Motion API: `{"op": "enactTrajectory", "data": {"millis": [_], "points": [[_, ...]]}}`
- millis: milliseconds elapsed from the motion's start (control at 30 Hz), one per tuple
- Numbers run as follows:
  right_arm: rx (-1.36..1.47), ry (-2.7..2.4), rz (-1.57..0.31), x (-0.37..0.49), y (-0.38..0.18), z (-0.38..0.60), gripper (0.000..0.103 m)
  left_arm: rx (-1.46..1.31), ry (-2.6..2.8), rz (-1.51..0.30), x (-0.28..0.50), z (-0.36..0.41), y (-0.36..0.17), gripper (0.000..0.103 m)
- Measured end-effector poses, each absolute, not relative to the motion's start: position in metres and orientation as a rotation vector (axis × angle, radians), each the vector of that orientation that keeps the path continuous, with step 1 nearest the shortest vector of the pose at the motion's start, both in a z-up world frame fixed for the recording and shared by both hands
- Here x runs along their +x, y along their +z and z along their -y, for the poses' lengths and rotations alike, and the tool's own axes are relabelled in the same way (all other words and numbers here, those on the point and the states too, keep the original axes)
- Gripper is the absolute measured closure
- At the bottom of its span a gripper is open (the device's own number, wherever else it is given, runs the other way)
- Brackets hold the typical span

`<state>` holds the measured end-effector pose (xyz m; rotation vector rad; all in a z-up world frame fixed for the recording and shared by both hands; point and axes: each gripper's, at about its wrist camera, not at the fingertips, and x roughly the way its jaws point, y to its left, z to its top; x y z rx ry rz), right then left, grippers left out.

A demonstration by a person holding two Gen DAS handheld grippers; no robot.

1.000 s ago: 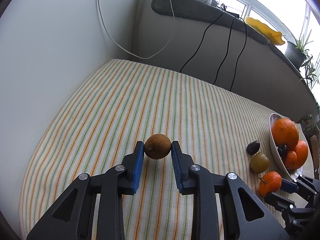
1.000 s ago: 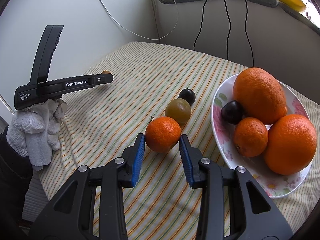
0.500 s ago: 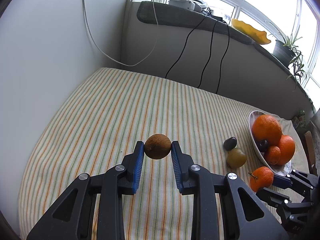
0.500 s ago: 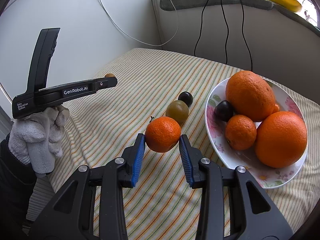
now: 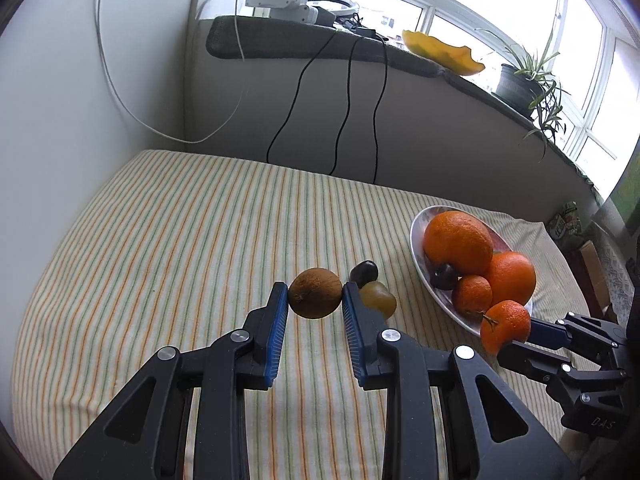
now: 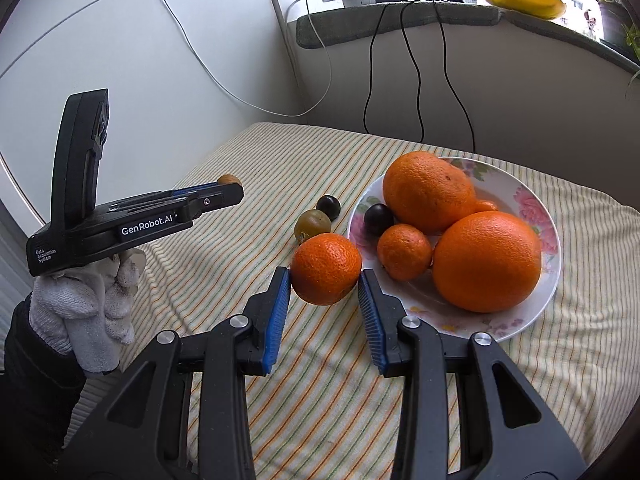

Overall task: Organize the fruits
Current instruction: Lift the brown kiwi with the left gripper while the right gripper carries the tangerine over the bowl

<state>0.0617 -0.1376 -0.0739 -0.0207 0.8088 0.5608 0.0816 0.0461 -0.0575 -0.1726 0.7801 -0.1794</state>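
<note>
Blue-padded left gripper [image 5: 315, 307] clamping a brown kiwi-like fruit [image 5: 315, 293] between both pads, lifted clear of the striped cloth [image 5: 180, 240]. Right gripper [image 6: 325, 291] likewise pinching a small mandarin [image 6: 326, 268], pads pressing its two sides, fruit held off the cloth. Seen from the right wrist, left gripper sitting at 9 o'clock, gripped by a white-gloved hand [image 6: 86, 312].

Compared with a second ago: both grippers rising and travelling toward the floral plate [image 6: 532, 208], each grip unchanged. Plate now lying at 2 o'clock of the kiwi in the left view, much nearer than before; mandarin now hanging just beside the plate's near rim at 9 o'clock of it.

Lying on the cloth between kiwi and plate: a yellow-green plum [image 6: 313, 222] touching or nearly touching a dark plum [image 6: 329, 206] at its 1 o'clock. Already resting in the plate: two large oranges [image 6: 486, 262], one small mandarin, one dark plum.

Reading for the task: both carried fruits apparently heading for the plate, mandarin arriving first; two loose plums remaining for later. Free space on the plate looking scarce, mostly at the near rim, so rolling-off worth watching.
</note>
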Motion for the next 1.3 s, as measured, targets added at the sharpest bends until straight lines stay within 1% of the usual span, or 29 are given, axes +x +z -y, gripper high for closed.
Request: {"op": "enactTrajectory", "data": {"millis": [367,667,933,1300], "points": [[0.036,0.473,-0.784,0.064,-0.061,0.197,0.066,-0.137,-0.311,-0.78,0.077,0.015,-0.049,0.077],[0.09,0.426,-0.763,0.084,-0.053,0.234,0.066,-0.042,-0.393,-0.79,0.071,0.066,-0.049,0.077],[0.12,0.407,-0.77,0.105,-0.058,0.254,0.066,-0.019,-0.433,-0.805,0.07,0.09,-0.054,0.077],[0.129,0.408,-0.807,0.139,-0.064,0.265,0.066,0.016,-0.439,-0.822,0.075,0.105,-0.058,0.077]]}}
